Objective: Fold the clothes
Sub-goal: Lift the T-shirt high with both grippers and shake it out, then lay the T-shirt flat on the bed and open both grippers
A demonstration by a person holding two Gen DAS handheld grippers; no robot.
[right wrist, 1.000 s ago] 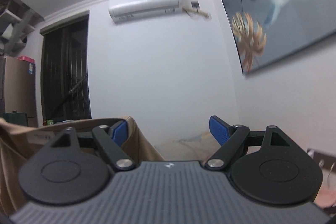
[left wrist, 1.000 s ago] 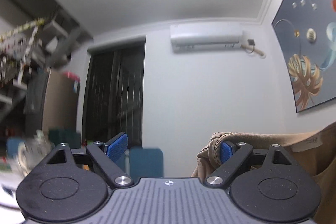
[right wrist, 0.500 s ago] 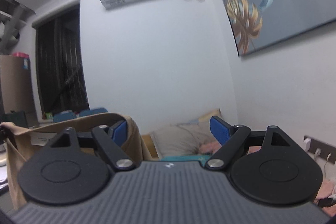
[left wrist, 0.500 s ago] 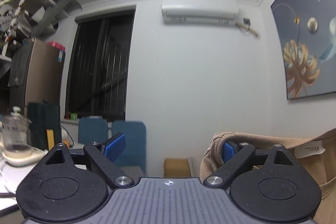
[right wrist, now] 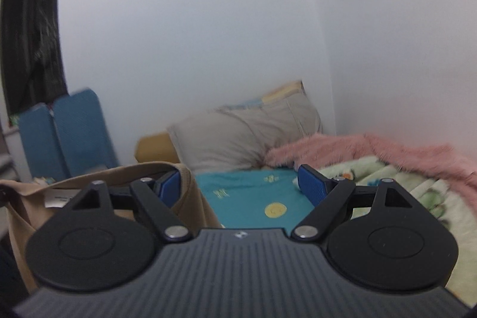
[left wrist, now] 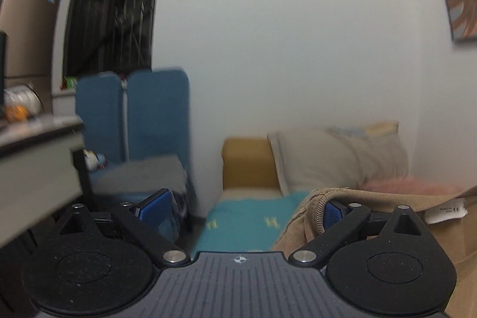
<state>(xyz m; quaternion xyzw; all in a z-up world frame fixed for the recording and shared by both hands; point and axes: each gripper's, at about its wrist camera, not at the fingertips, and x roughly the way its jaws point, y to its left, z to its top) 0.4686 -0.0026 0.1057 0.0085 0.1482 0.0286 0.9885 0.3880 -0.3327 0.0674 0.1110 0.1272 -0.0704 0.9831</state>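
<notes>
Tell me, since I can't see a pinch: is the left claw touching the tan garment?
Touching. In the left wrist view the tan garment drapes its ribbed hem over the left claw's right finger, with the jaws wide open.

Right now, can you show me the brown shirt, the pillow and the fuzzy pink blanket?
brown shirt (right wrist: 190, 178): right wrist view, ribbed hem edge.
pillow (right wrist: 247, 136): right wrist view, middle of its front.
pink blanket (right wrist: 387, 151): right wrist view, fluffy top.

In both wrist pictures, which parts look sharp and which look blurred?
Left wrist view: the left gripper is sharp; the blue panels and pillow are smeared. Right wrist view: the right gripper is sharp, the pillow soft, the walls bowed by fisheye.
</notes>
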